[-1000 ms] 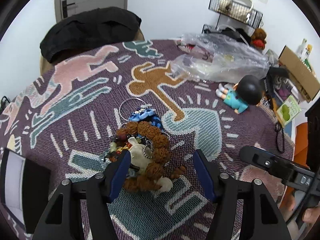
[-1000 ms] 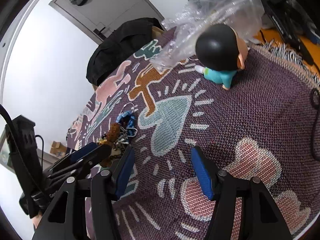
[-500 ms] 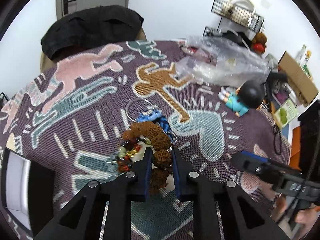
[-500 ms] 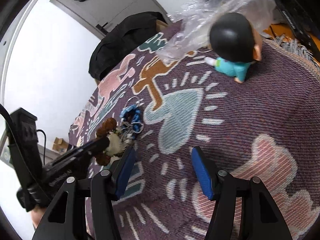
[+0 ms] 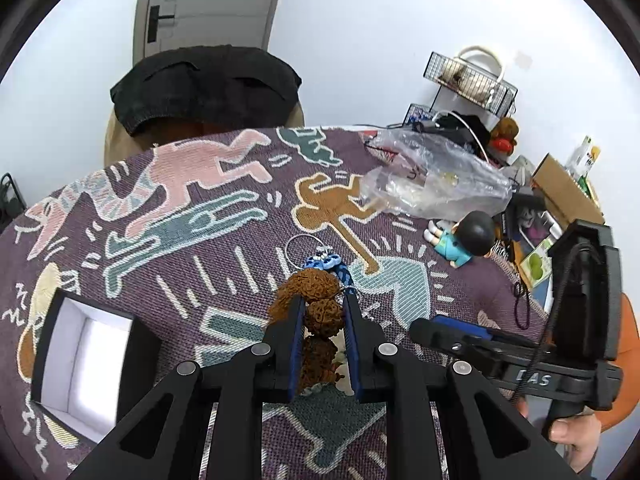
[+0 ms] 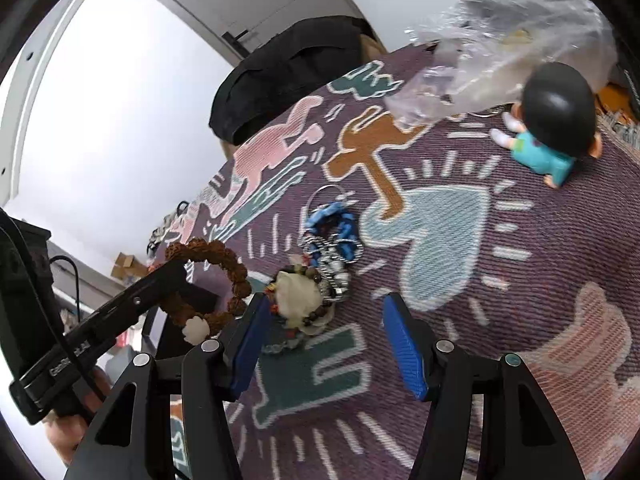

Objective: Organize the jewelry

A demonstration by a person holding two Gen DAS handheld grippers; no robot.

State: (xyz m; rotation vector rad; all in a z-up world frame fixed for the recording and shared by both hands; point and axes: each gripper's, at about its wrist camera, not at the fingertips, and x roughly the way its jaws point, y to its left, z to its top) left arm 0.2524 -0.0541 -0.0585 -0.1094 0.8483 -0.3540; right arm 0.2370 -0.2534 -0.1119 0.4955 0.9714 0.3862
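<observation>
A lived-in home room: a table under a patterned woven cloth [image 5: 224, 216], a door [image 5: 208, 4] at upper left, wire shelves [image 5: 472, 80] with bags and a plush toy [image 5: 505, 134] at right, a figurine [image 5: 466, 238] nearby.
</observation>
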